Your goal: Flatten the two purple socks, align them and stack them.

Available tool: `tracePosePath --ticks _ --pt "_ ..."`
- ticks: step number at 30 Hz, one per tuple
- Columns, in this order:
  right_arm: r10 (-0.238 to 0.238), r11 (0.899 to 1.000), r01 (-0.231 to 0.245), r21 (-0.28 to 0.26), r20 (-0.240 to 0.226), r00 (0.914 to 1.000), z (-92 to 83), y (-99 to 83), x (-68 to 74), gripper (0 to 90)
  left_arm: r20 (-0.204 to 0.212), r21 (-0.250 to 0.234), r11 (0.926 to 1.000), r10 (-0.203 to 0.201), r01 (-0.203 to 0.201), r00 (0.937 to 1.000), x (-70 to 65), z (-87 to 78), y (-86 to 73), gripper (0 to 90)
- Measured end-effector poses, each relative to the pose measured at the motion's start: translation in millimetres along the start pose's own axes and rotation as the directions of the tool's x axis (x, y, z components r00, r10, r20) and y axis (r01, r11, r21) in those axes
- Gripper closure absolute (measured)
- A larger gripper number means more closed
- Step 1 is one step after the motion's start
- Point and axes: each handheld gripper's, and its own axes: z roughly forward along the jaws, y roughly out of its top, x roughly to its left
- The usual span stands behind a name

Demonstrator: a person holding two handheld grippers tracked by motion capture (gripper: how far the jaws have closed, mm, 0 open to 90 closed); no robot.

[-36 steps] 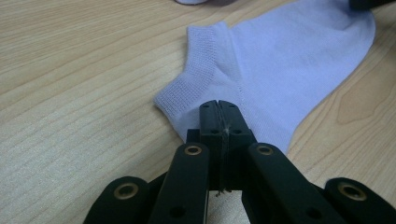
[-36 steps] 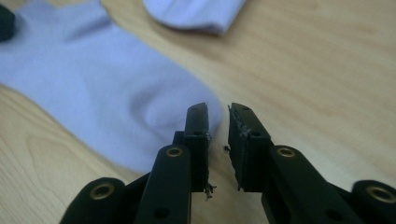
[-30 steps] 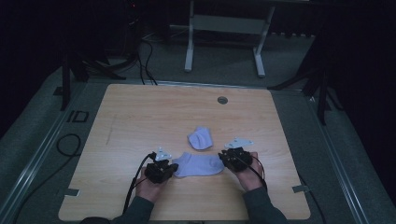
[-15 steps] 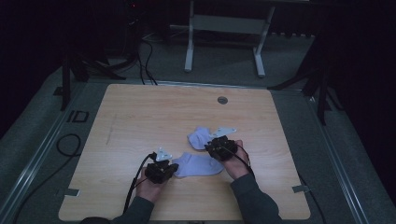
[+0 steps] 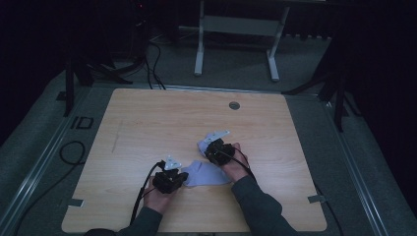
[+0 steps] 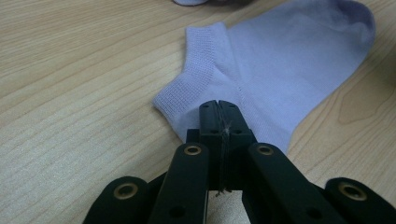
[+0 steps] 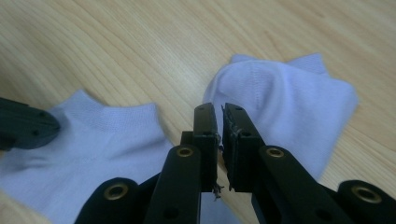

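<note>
Surface [image 5: 147, 128]: light wood grain, carrying all items. Flat sock [image 5: 209, 173]: pale lilac, laid out at 6 o'clock of centre. Crumpled sock [image 7: 280, 100]: same colour, placed just at 12 o'clock of the flat one. Left hand-held gripper [image 6: 218, 108]: clenched, tips set at the flat sock's cuff edge. Right hand-held gripper [image 7: 218, 112]: jaws just closing, a narrow gap left, nothing pinched, tips at the crumpled sock's edge.

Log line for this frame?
left gripper: shut at cuff of flat sock | right gripper: jaws just closing, nothing between, near bunched sock
</note>
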Motion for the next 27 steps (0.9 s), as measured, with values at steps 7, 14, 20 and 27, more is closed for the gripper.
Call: tracePosePath --ticks 7,14,20,27 --pt "0.010 0.999 -0.010 0.032 -0.009 0.9999 14.1 8.0 2.1 80.9 0.001 -0.002 1.0000 -0.003 0.003 1.0000 -0.4 0.2 -0.1 89.4" --pt "0.018 0.995 -0.019 0.102 0.013 0.9997 33.5 15.5 2.6 83.3 0.003 0.000 1.0000 0.000 0.000 1.0000 -0.1 0.1 0.0 89.4" --pt "0.019 0.995 -0.022 0.094 0.032 0.9993 29.4 15.9 1.1 89.1 0.002 -0.001 1.0000 -0.001 0.001 1.0000 -0.5 0.3 0.1 89.4" --pt "0.032 0.998 -0.033 0.062 0.028 0.9991 19.2 17.5 -0.7 89.3 0.002 -0.002 1.0000 0.000 0.000 1.0000 -0.5 0.4 0.0 89.4"
